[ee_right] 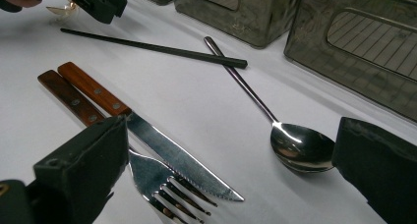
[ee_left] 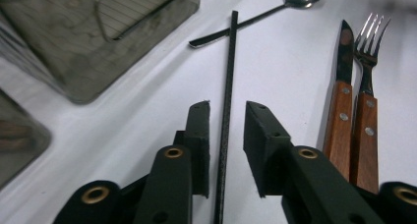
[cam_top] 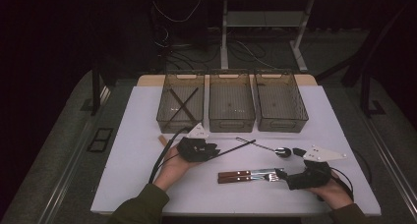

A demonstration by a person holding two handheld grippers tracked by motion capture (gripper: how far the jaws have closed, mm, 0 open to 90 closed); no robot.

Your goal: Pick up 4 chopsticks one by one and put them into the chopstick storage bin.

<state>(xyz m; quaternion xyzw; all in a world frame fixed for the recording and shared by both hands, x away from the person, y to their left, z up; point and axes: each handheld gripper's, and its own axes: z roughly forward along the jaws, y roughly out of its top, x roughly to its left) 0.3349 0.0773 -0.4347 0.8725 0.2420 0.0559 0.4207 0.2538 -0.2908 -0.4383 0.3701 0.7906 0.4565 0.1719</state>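
Note:
A black chopstick point(cam_top: 238, 148) lies on the white table, and one end of it crosses a steel spoon's point(cam_top: 282, 152) handle. My left gripper point(cam_top: 216, 150) is low over the chopstick's near end. In the left gripper view the chopstick point(ee_left: 230, 62) runs between the two jaws of the left gripper point(ee_left: 227, 108), with a gap on each side, so the jaws are open. A wooden-handled knife point(cam_top: 246, 173) and fork point(cam_top: 246, 179) lie side by side. My right gripper point(ee_right: 231, 184) stands wide open near the fork tines point(ee_right: 167, 194) and the spoon bowl point(ee_right: 300, 148), holding nothing.
Three smoky translucent bins stand in a row at the back: left point(cam_top: 179, 122), middle point(cam_top: 231, 121), right point(cam_top: 282, 122). Two black chopsticks point(cam_top: 179, 106) lie crossed in the left bin. A small brown piece point(cam_top: 162, 140) lies left of my left hand.

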